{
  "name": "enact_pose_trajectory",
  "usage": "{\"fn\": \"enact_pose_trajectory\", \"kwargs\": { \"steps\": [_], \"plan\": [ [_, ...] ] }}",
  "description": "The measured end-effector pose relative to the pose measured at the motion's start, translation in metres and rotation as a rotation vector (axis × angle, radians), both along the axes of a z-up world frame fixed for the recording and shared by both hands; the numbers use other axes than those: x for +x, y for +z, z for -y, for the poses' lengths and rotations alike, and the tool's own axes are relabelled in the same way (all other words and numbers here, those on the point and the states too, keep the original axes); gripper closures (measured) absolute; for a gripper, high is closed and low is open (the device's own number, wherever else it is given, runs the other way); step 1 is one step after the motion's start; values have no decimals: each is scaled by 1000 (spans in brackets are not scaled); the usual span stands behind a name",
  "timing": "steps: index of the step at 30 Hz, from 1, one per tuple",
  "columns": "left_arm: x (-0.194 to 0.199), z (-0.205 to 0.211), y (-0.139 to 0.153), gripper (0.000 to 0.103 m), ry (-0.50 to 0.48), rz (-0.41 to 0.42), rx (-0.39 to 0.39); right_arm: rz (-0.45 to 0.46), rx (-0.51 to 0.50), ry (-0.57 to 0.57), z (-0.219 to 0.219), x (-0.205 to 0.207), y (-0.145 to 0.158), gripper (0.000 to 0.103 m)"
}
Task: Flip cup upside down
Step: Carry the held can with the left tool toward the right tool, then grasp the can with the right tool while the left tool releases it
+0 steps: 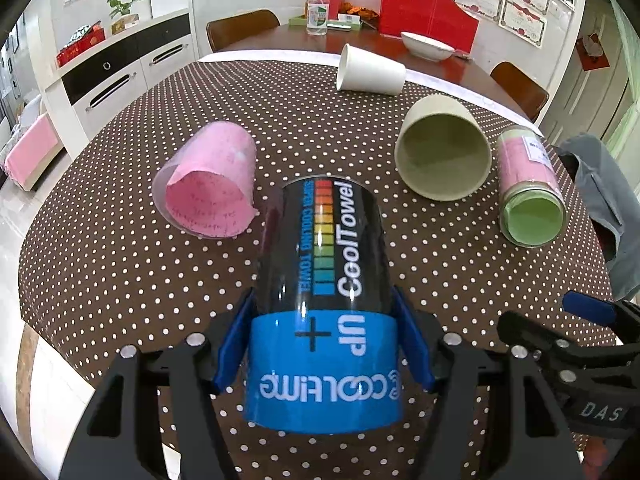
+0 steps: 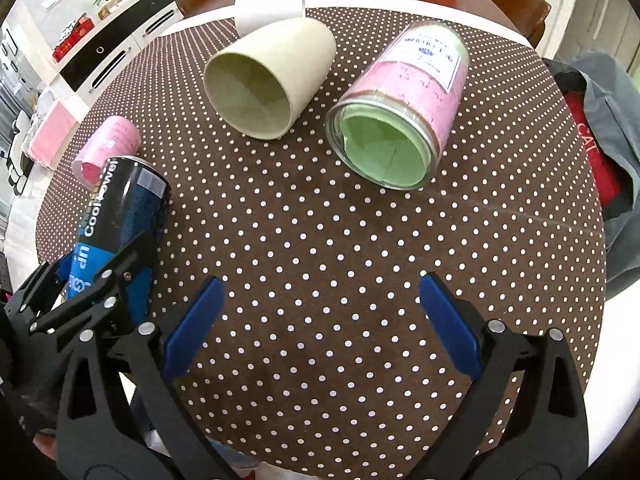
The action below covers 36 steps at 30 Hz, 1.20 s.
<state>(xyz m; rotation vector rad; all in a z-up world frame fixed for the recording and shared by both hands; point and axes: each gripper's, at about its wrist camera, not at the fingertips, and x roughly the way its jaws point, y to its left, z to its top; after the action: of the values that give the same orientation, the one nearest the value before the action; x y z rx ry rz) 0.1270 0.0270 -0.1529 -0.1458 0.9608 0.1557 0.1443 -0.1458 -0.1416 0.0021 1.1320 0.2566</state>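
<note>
Left tongs (image 1: 324, 344) clamping CoolTowel cup (image 1: 324, 280), pink cup (image 1: 208, 188), beige cup (image 1: 442, 152) beyond

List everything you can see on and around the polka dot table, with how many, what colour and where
CoolTowel canister: 1, black and blue, near edge, held in the left gripper
pink-lined clear cup: 1, pink, on its side, left of the canister
beige cup: 1, beige, on its side, mouth toward the camera, right of centre
glass jar: 1, clear with pink and green paper inside, on its side, right of the beige cup
white paper cup: 1, white, on its side, far edge
tablecloth: 1, brown with white dots, under all the cups
white bowl: 1, white, on the wooden table behind
spray bottle: 1, clear, far end of that table
left gripper: 1, black with blue pads, shut on the canister
right gripper: 1, black with blue pads, open above the cloth
</note>
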Motion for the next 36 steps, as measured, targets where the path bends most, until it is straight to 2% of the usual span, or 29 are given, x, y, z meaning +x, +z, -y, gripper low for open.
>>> {"fn": "enact_pose_trajectory", "kwargs": {
  "steps": [13, 20, 24, 28, 31, 36],
  "plan": [
    [8, 5, 10, 37, -43, 1, 2, 40, 25, -10, 4, -4, 16, 7],
    [8, 4, 3, 37, -63, -36, -26, 47, 27, -15, 5, -5, 18, 7],
    [3, 3, -1, 37, -67, -9, -27, 39, 29, -16, 4, -5, 17, 7],
    [5, 3, -20, 37, -90, -119, -57, 34, 31, -10, 1, -5, 14, 7],
    [-3, 7, -12, 37, -94, -46, 1, 35, 28, -11, 0, -4, 14, 7],
    [-5, 3, 3, 37, -86, 3, 0, 46, 35, -18, 0, -5, 18, 7]
  ]
}}
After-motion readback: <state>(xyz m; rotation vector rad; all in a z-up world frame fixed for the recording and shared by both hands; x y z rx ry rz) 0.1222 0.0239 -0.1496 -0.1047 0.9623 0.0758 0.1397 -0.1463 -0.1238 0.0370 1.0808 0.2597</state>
